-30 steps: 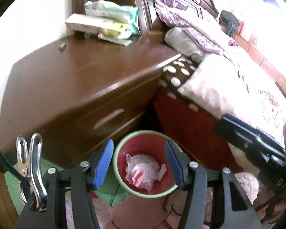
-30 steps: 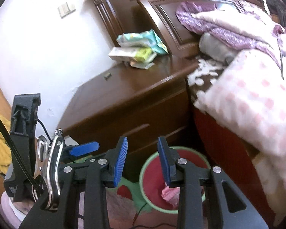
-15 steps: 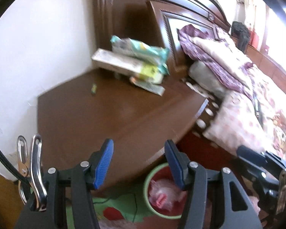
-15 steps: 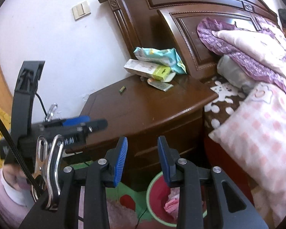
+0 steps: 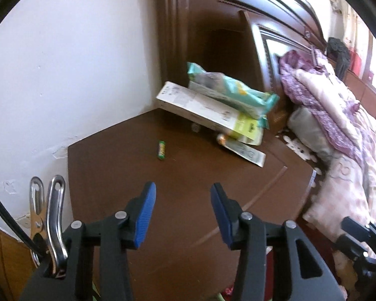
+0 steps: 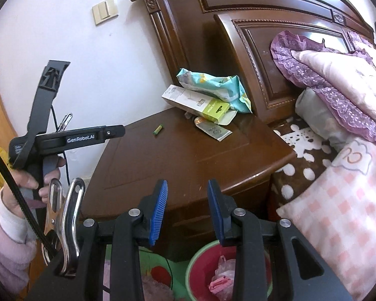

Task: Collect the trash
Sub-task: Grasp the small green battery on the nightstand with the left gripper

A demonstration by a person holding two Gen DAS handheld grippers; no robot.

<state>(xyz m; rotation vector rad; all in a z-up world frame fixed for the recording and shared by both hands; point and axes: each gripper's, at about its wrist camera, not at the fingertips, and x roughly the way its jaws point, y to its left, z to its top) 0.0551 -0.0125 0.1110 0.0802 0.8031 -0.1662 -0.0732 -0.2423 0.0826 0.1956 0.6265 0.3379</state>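
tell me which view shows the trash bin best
The right wrist view: the red bin with a green rim sits on the floor below the nightstand, with wrappers visible inside, partly behind the right gripper. The left wrist view shows at most a sliver at its bottom edge.

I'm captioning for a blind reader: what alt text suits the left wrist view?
The left tool, nothing between its closing jaws, hangs over a brown nightstand. Beyond lie a small green battery, a long box and a teal packet, beside a bed.
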